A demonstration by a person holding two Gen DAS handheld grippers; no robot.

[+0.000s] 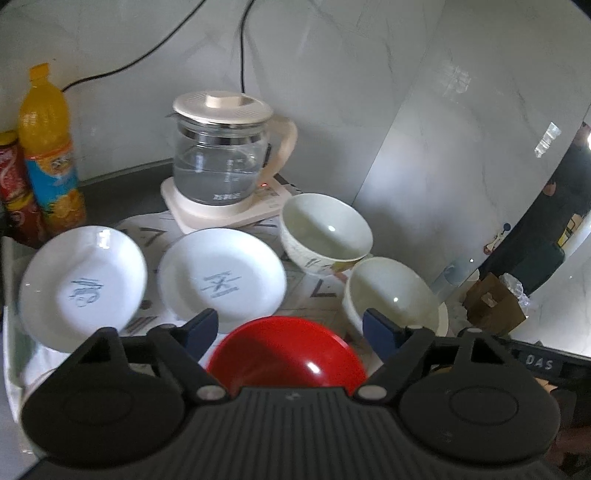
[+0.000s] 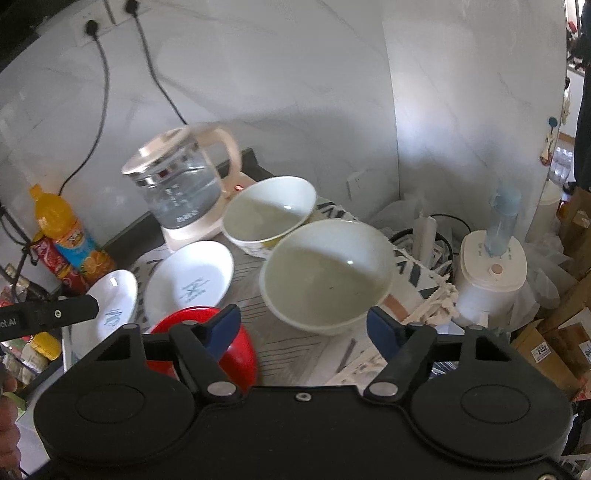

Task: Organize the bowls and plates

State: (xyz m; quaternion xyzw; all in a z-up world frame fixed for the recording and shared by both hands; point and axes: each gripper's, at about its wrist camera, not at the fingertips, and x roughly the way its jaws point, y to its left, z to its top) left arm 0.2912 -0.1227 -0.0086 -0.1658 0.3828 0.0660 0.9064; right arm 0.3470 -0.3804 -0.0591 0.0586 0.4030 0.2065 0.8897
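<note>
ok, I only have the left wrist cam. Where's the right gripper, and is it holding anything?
Observer: The right gripper is open and holds nothing. The near white bowl sits just ahead of its jaws.
Operator: What's to the right of that bowl? My view cuts off there.
Observer: A white appliance with a pale blue bottle standing on top of it.
Operator: And the black cords, where do they go?
Observer: Both run up to plugs in a wall socket. One cord drops down behind the kettle.
</note>
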